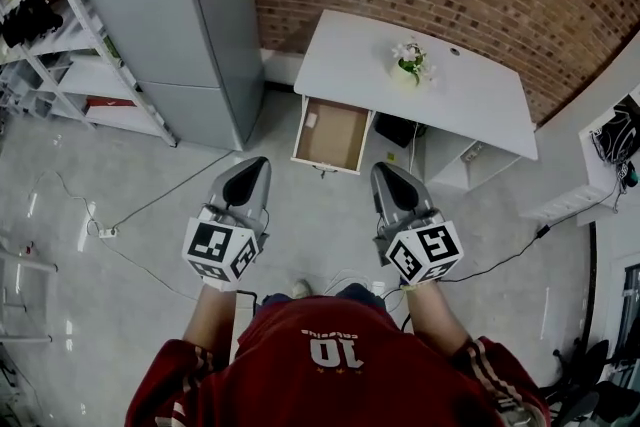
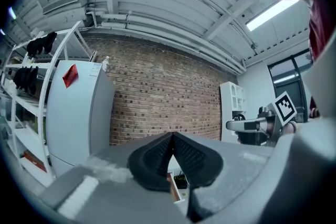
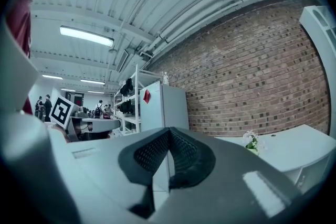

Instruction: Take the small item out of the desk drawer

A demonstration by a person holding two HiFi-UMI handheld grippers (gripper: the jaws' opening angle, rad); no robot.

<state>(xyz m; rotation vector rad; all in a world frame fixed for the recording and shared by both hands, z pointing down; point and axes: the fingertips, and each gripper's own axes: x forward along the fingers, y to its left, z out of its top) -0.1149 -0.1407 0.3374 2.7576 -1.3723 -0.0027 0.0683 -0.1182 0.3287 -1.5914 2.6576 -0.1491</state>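
Both closed empty, left gripper (image 1: pixel 257 166) and right gripper (image 1: pixel 386 171) face the open drawer (image 1: pixel 338 143) holding a small item (image 1: pixel 312 120).

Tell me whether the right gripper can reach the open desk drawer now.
Probably not yet: the right gripper hangs short of the drawer, with floor between them. Nothing blocks the way and the drawer is open, so stepping closer should do.

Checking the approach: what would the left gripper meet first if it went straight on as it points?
Likely the open drawer, near its left front corner; nothing stands between. The left gripper may ride higher, though: depth is unclear.
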